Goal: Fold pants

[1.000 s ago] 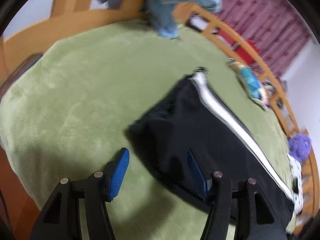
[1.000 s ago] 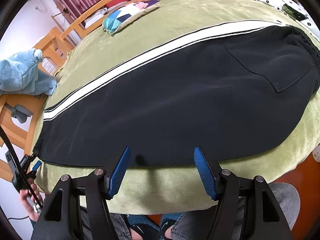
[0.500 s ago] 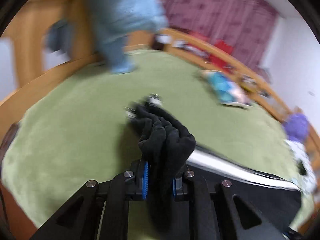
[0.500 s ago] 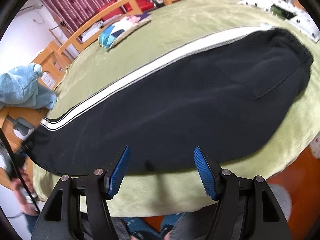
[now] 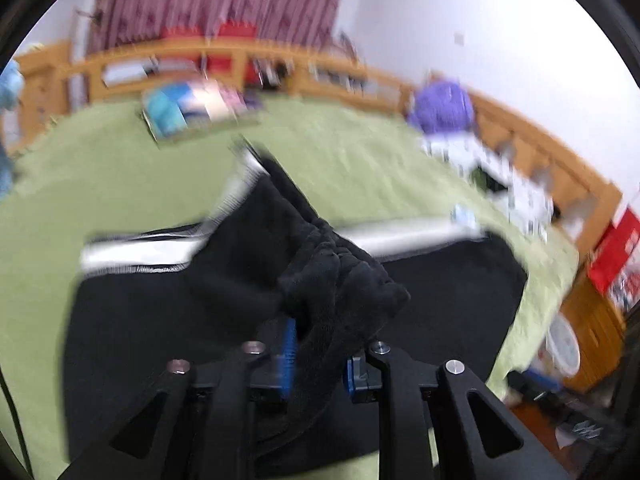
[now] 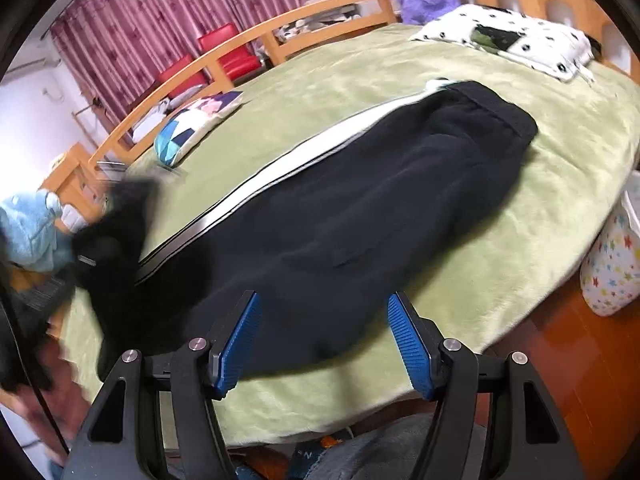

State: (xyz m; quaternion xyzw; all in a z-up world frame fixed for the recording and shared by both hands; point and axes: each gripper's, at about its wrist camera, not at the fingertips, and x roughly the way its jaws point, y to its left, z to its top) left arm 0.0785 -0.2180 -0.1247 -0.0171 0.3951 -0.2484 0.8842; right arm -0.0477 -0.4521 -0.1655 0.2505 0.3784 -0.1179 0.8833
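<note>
The bed [image 6: 460, 240] carries the pants [image 6: 360, 216], laid from 8 to 2 o'clock across its green cover. Risk: the bunched cuff may slip free, because the left hand-held gripper [image 5: 316, 364] pinches a thick wad while its jaws are opening slightly. The right hand-held gripper [image 6: 324, 344] hangs spread and empty at the near edge, angled downward.

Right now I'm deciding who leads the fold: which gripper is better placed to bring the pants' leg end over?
Left. The left gripper has the leg end of the pants bunched between its pads, lifted off the blanket. The right gripper is open, holding nothing.
</note>
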